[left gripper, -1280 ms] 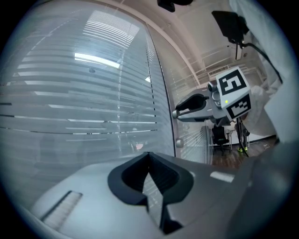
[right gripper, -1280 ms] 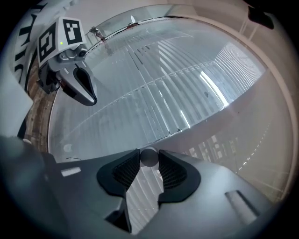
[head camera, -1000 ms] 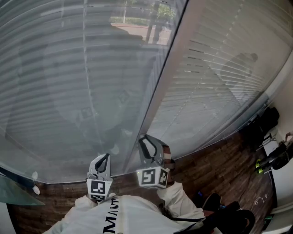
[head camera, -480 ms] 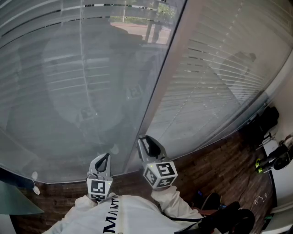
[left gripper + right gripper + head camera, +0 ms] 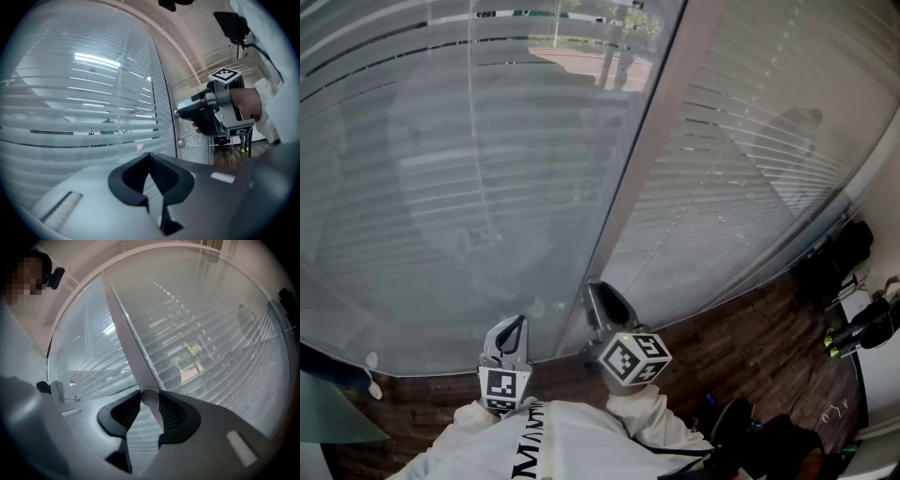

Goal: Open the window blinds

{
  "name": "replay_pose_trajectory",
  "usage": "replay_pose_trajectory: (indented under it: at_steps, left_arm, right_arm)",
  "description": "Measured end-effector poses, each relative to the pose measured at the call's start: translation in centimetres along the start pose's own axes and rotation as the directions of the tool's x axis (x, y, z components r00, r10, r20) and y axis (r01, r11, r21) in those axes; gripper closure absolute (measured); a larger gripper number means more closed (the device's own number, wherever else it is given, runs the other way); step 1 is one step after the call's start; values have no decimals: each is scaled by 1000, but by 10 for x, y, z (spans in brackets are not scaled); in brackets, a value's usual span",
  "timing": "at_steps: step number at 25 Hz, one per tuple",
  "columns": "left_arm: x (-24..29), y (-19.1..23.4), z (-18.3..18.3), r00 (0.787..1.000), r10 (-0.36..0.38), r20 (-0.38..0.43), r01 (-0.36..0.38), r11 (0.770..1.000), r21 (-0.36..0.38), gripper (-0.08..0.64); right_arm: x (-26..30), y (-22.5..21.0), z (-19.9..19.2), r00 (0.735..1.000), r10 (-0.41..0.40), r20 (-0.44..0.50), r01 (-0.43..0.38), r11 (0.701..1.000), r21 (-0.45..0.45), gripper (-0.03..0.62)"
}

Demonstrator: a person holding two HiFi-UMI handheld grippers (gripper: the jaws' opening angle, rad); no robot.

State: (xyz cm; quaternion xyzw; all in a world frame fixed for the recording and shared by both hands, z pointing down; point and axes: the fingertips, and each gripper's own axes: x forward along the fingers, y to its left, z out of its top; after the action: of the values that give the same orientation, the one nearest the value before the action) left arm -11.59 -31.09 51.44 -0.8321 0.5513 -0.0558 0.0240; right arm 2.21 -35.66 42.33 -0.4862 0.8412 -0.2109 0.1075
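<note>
Right gripper (image 5: 602,302) is clamped on a small round knob (image 5: 150,396), which sits squarely between the ribbed pads at the jaw tips; the knob rides on the pale upright frame (image 5: 649,141) straight ahead of that gripper, and the window blinds (image 5: 469,187) spread out beyond the jaws to either side of it; left gripper (image 5: 150,157) hangs just to the left of the right one, jaws together with nothing between them, nose level towards the slats; high above the right gripper a few slats show gaps with the street through them, while lower down they look hazy and closed; I judge the slats thin, light and easily bent, and they seem to sit behind glass, so I would not try to take them directly; the knob is the place to hold, across its full width and deep enough that the ribs bite; it looks smooth, hard and small, so I expect it to be slippery and ready to pop out if the grip sits too near its front; a firm squeeze and a steady roll about its axis is what it calls for, as I read it.
</note>
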Motion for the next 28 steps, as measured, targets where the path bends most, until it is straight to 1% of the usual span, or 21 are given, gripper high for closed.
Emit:
replay_pose_trajectory:
  at_steps: [6,11,15,19,22,24,26,28]
  left_arm:
    - [0,0,0,1000,3,-2,-3,1000,-2,560]
    - [0,0,-2,1000,-1,-4,1,1000,-2,560]
    - [2,0,-2,1000,-5,-4,5,1000,-2,560]
    - [2,0,-3,1000,-6,-5,6,1000,0,560]
    - [3,-1,-2,1000,-9,-5,9,1000,1,560]
    - [3,-1,-2,1000,-11,-5,11,1000,0,560]
    - [3,-1,-2,1000,-11,-4,11,1000,-1,560]
    - [4,-1,-2,1000,-11,-4,11,1000,0,560]
  right_arm:
    - [0,2,0,1000,-14,-25,10,988,-152,480]
    - [-1,2,2,999,-21,-28,14,975,-223,463]
    - [-1,4,4,999,-27,-29,17,955,-294,459]
    - [-2,6,6,999,-34,-29,21,928,-371,459]
    - [-3,8,8,999,-40,-29,24,898,-440,459]
    - [-3,11,7,998,-41,-37,17,868,-497,459]
    - [-2,14,5,998,-40,-56,1,820,-572,452]
    - [-2,18,3,996,-46,-75,-15,753,-658,442]
